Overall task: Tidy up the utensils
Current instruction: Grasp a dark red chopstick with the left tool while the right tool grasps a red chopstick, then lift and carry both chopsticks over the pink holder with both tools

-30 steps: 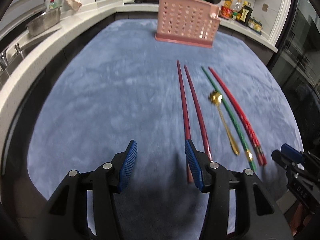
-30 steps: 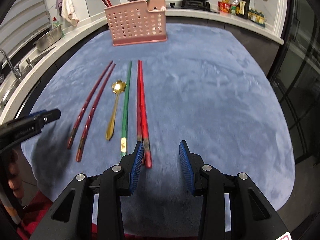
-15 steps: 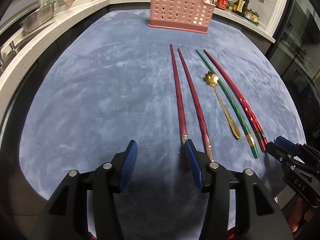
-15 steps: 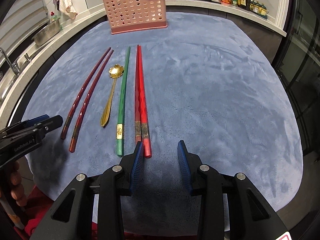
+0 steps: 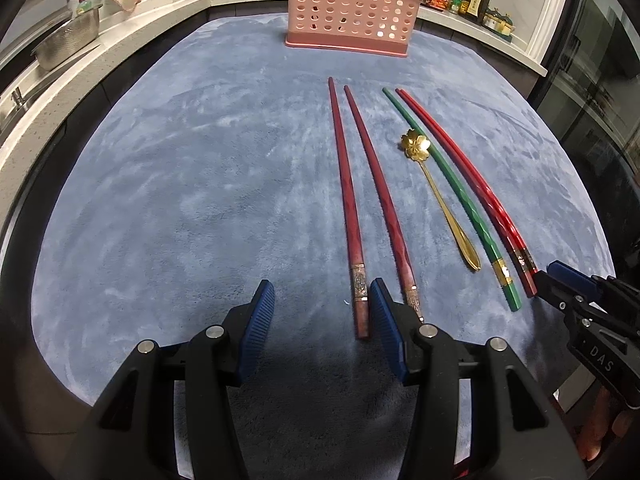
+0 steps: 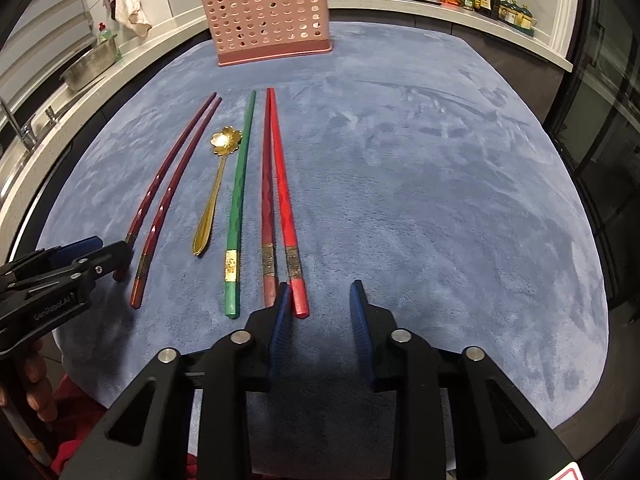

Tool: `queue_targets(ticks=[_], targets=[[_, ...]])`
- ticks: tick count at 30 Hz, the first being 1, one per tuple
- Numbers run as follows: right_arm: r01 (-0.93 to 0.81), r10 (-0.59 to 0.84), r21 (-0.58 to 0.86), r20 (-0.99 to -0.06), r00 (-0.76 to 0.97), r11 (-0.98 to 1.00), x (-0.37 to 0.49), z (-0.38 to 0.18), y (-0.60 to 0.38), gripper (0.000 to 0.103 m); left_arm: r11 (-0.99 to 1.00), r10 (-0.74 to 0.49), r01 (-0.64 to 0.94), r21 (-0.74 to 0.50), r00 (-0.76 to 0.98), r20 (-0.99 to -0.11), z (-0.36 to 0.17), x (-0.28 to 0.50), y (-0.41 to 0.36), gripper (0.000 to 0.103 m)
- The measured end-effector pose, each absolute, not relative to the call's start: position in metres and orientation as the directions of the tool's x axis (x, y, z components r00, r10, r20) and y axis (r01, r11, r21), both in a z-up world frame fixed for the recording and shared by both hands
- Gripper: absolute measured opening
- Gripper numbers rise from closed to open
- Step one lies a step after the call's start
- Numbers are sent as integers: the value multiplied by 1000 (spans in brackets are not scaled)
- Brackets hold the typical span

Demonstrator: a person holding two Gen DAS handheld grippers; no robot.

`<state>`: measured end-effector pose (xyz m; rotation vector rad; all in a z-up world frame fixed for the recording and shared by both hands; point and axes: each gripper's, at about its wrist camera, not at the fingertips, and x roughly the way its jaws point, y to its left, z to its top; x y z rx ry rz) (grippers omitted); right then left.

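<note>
Left wrist view: the left claw stands spread over the near ends of the dark red chopsticks, one end between its jaws but not pinched; since a second ago the utensils have slid lower in view, so pickup seems near. "DAS" is readable on the right claw. Right wrist view: the right claw has just been narrowing, nothing pressed, the bright red chopsticks just beside its left pad. The pink holder waits far across the surface. "GenRobot.AI" is printed on the other claw.
</note>
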<state>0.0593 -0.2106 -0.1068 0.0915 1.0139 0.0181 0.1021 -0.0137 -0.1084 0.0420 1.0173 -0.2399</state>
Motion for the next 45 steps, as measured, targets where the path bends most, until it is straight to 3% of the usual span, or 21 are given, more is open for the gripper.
queue_targets(ticks=[11,21,25,45], targets=[[2,75,90,-844,531,996,70,-109,-203,10,973,-183,219,-80,507,-842,-111,104,-14,46],[0,84,99,-842,533,995,69,-108,-203,9,961,-240,246,-130,493,-836,-110,104,-12,15],[3,89,107,-837,540,994,68,-104,-204,9,958,-251,250,-141,492,-834,-108,103,-12,7],[24,91,141,-751,654,990,69,-29,-212,8,950,-302,255,-181,602,-739,-29,102,-6,7]])
